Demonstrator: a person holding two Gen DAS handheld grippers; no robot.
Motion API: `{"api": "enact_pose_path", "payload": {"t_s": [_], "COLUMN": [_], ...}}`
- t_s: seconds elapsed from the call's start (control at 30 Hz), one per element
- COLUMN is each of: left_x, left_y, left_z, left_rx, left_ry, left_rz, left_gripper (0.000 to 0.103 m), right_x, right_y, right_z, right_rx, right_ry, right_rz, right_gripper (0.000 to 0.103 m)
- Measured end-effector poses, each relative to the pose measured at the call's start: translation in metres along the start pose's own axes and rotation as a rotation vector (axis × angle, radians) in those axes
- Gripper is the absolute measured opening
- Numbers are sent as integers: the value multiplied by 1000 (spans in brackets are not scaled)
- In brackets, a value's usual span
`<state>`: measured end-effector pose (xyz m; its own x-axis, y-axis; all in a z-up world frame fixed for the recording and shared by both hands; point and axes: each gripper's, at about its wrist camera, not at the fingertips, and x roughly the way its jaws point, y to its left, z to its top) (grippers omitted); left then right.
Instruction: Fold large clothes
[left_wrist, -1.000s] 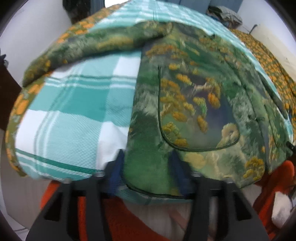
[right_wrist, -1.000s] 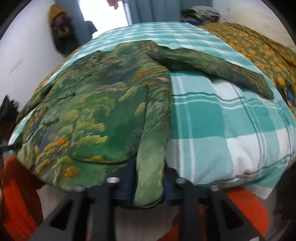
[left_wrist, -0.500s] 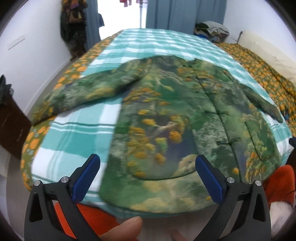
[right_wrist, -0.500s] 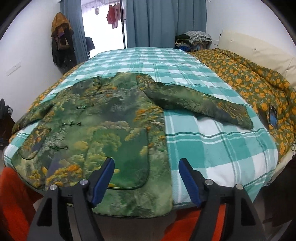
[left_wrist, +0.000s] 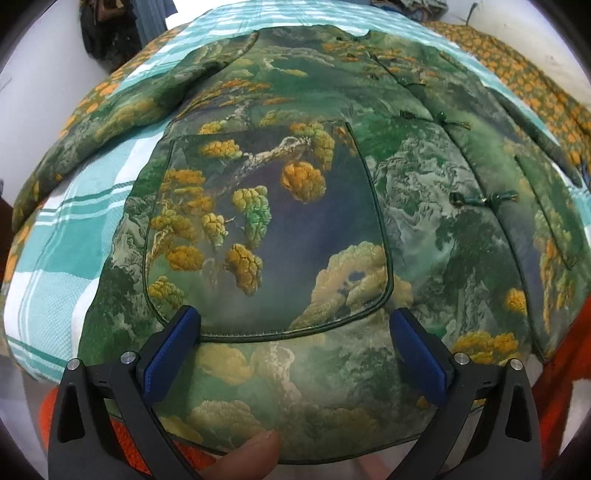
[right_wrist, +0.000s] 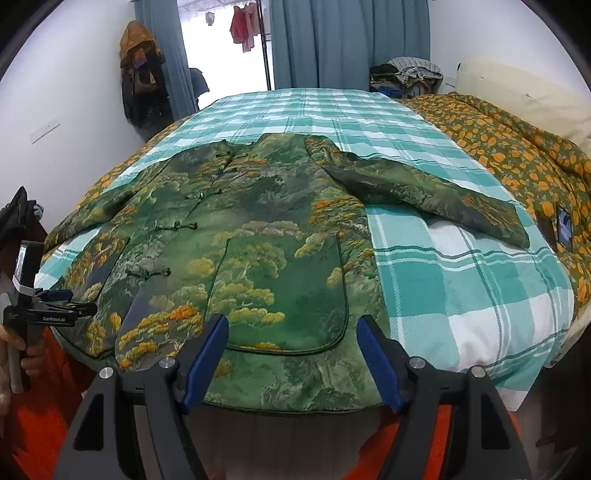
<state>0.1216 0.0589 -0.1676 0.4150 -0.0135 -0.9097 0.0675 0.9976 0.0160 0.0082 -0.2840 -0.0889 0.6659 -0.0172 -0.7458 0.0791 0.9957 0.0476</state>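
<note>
A green jacket (right_wrist: 266, 229) with a tree and mountain print lies flat on the bed, front up, knot buttons fastened and both sleeves spread out. My left gripper (left_wrist: 295, 315) hangs close over its left pocket (left_wrist: 266, 229), blue pads wide apart with nothing pinched between them. It also shows at the left edge of the right wrist view as the left gripper (right_wrist: 55, 301), held in a hand. My right gripper (right_wrist: 291, 322) stands open above the hem, below the right pocket (right_wrist: 284, 295). A thumb (left_wrist: 251, 458) shows at the bottom.
The bed wears a teal and white checked sheet (right_wrist: 461, 295). An orange-flowered quilt (right_wrist: 517, 158) with a phone (right_wrist: 564, 229) on it lies along the right. Piled clothes (right_wrist: 410, 74) sit at the far end and coats (right_wrist: 140, 74) hang on the left wall. Orange-red cloth (right_wrist: 44, 424) lies below the bed's near edge.
Both grippers let go of the jacket's hem and opened. The left then moved in closer over the left pocket. The right drew up and back, so more of the bed shows.
</note>
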Motion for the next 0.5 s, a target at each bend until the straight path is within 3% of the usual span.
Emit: {"api": "enact_pose_path", "payload": {"t_s": [0.5], "left_x": [8], "left_y": [-9], "left_z": [-6], "left_rx": [44], "left_ry": [14], "left_rz": [46], "left_gripper": [103], "right_x": [5], "right_y": [6], "right_z": [-5], "right_rx": [31], "right_ry": [8], "right_rz": [43], "right_gripper": [73]}}
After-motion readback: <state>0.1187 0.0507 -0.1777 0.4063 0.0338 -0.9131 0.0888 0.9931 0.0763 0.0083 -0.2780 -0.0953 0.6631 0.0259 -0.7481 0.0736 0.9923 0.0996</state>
